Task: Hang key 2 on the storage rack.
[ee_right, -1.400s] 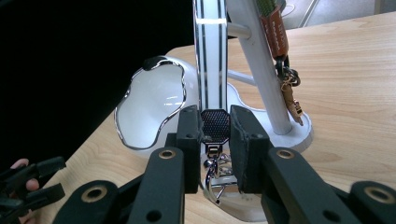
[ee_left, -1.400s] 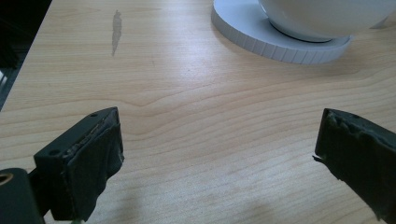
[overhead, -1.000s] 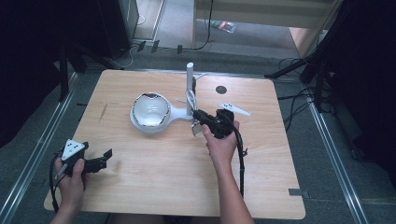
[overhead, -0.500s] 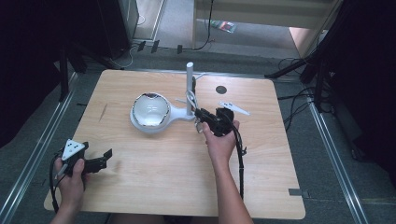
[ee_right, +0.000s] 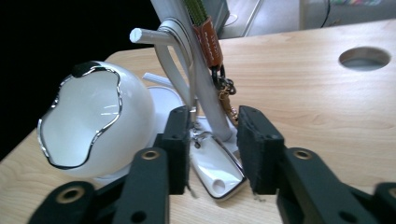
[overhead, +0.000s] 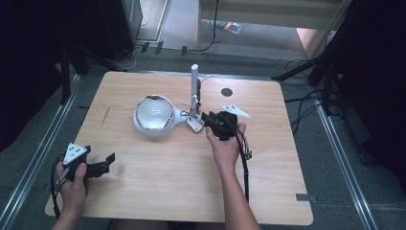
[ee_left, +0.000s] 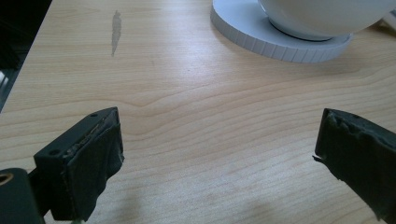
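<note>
A white egg-shaped shell (overhead: 154, 113) with a wavy chrome rim (ee_right: 88, 126) rests on a round white base (ee_left: 280, 42). Right of it stands a white post stand (overhead: 194, 91); a strap with a brown leather tab (ee_right: 208, 44) and a brass chain (ee_right: 225, 93) hangs from it. My right gripper (overhead: 206, 118) points at the stand's foot (ee_right: 219, 172). Its jaws have just been opening and now flank the foot and chain (ee_right: 215, 112) with gaps on both sides. My left gripper (overhead: 106, 164) lies open near the table's front left, over bare wood (ee_left: 217, 144).
A round hole (overhead: 226, 92) is cut in the wooden tabletop (overhead: 167, 191) behind the right gripper. A dark smear (ee_left: 116, 30) marks the wood left of the shell's base. Cables and dark stands ring the table on the floor.
Both hands have kept their places. The right gripper's jaws look slightly wider apart at the stand's foot than before.
</note>
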The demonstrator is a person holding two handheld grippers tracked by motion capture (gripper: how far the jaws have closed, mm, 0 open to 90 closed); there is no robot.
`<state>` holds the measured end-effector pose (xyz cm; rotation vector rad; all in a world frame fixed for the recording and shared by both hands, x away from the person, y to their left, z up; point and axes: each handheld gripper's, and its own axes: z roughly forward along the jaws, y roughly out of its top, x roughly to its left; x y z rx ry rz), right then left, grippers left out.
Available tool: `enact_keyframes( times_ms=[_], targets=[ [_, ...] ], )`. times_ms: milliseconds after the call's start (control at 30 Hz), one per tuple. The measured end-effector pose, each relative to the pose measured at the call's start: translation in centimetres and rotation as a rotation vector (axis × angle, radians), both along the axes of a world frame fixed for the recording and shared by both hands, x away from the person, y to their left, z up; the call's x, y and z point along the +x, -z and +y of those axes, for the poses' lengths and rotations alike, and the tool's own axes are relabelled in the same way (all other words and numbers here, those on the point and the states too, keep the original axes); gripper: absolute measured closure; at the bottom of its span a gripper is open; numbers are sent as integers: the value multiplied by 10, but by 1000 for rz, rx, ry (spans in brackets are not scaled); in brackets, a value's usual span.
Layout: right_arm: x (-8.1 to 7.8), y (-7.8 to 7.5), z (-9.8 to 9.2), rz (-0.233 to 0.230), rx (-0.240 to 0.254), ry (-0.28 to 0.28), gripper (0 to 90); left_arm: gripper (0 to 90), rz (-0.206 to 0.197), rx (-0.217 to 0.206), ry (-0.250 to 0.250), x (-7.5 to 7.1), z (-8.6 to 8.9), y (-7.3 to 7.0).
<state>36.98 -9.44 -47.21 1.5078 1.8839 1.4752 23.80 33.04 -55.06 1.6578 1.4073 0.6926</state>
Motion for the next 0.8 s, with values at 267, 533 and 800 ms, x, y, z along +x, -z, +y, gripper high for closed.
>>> enact_keyframes(
  times_ms=[267,533,800],
  targets=[
    [-9,-7,1,-110,-204,31,337,14,-1,2,0,0,0,0],
    [-23,-12,-9,-109,-246,38,0,14,5,5,0,1,-1,0],
    [-30,-12,-17,-109,-303,38,0,14,1,1,-1,1,0,0]
  ],
)
